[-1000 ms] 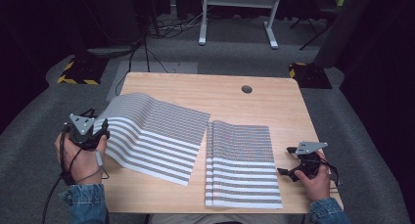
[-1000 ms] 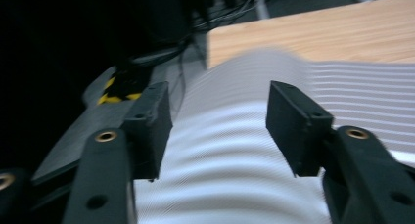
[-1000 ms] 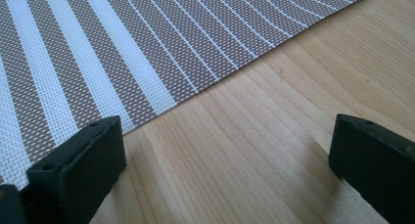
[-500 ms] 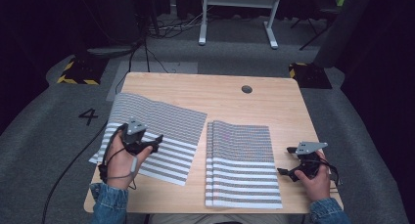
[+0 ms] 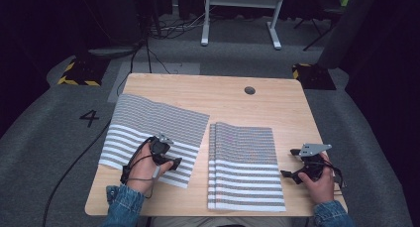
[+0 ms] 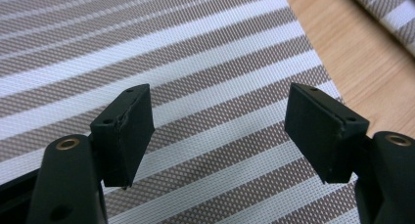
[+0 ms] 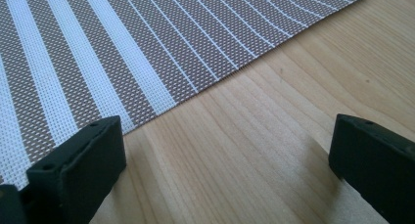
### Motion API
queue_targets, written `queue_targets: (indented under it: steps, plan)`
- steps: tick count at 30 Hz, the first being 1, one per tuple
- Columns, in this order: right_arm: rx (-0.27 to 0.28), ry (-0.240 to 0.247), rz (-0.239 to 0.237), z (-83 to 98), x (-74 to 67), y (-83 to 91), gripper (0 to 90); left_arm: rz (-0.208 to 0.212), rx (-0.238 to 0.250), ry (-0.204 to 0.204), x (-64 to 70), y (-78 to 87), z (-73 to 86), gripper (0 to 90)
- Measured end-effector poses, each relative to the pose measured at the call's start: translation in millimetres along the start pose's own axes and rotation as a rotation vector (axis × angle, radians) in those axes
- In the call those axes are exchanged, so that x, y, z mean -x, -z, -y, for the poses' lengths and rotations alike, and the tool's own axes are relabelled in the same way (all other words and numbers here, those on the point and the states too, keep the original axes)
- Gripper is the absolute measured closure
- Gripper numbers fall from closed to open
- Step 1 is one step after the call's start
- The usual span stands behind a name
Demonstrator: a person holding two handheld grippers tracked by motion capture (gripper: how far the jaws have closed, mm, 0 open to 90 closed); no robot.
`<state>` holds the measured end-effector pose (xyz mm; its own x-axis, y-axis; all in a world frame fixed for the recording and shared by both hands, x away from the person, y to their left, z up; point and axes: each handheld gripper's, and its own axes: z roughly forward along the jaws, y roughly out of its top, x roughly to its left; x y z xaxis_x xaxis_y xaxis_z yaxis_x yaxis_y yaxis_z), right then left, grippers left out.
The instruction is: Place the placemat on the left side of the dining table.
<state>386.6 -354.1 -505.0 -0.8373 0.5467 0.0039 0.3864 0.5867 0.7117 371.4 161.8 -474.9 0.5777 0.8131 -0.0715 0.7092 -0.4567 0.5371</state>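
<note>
A brown-and-white striped mat lies flat and askew on the left of the wooden table. A stack of like mats lies to its right. My left gripper hovers low over the left mat's near right corner. Its jaws have just been opening and stand open over the weave, nothing between them; the stack's edge shows beyond. My right gripper rests open by the stack's right edge, its jaws over bare wood beside the mat.
A round cable hole sits in the far part of the tabletop. Beyond the table stand a white desk frame and floor cables. A painted 4 marks the grey floor at the left.
My left hand has moved right and down, from off the table's left edge to over the left mat's near right part. That mat now lies flat. The right hand has stayed put.
</note>
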Motion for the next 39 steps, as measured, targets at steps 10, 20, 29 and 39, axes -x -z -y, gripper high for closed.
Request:
queue_targets:
  steps: [10,20,29,39]
  plan:
    - [0.0,0.0,0.0,0.0,0.0,0.0,0.5,-0.069,-0.037,-0.021,7.5,-8.7,-0.5,24.8]
    - [0.0,0.0,0.001,0.0,-0.1,-0.1,0.5,-0.078,-0.005,0.045,-2.7,-5.1,-0.4,51.8]
    - [0.0,0.001,0.0,0.0,0.0,0.0,0.5,0.0,0.08,0.095,-27.5,-0.8,7.6,85.2]
    - [0.0,0.0,0.001,0.0,-0.1,-0.1,0.5,-0.014,0.241,0.0,-15.2,43.9,-1.0,86.8]
